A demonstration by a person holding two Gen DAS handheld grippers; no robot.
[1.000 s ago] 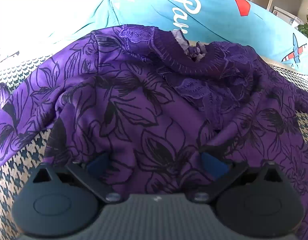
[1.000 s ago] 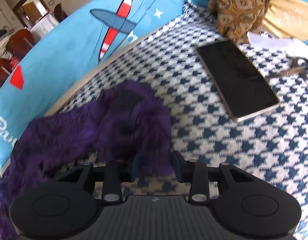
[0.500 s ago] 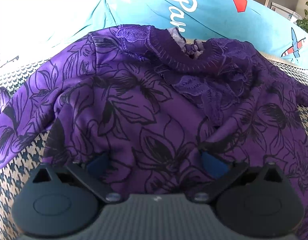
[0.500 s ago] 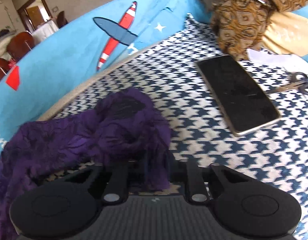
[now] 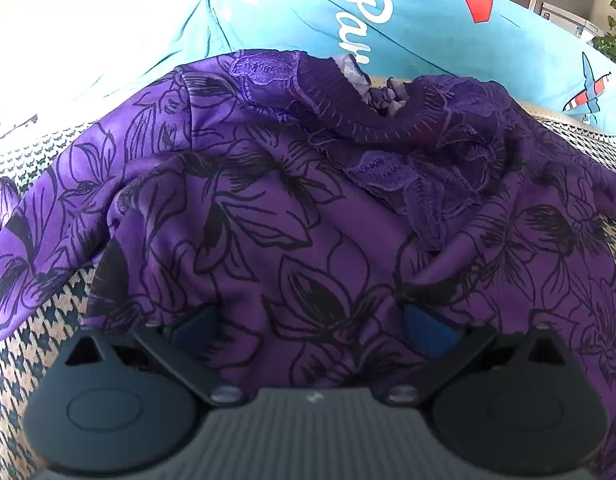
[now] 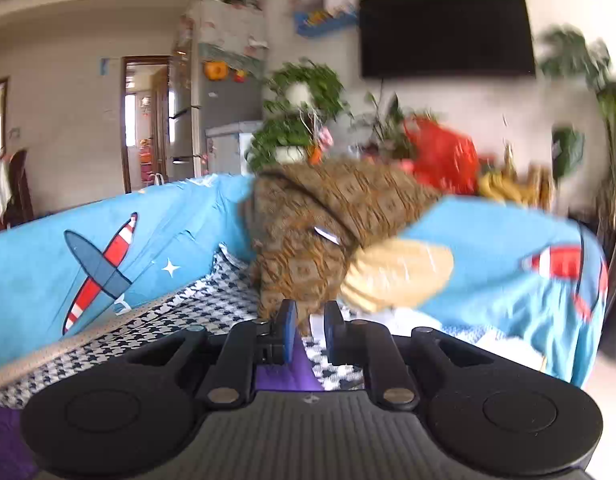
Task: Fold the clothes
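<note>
A purple top with black flower outlines (image 5: 291,200) lies spread on the houndstooth sofa seat (image 5: 35,320), its lace neckline (image 5: 372,120) toward the back cushion. My left gripper (image 5: 312,328) is open, its blue pads pressed down into the lower body of the top. My right gripper (image 6: 308,332) is nearly closed on a fold of the purple top (image 6: 283,374), which hangs below the fingers. The right wrist view is tilted up at the room and is blurred.
A blue sofa back with plane prints (image 6: 99,264) runs behind the seat. A brown patterned garment (image 6: 308,232) and a tan cushion (image 6: 396,272) lie in the sofa corner. Plants, a fridge and a wall television stand beyond.
My right gripper closed on the bunched purple sleeve and lifted, swinging its view up from the seat to the room. The left gripper stayed put on the top.
</note>
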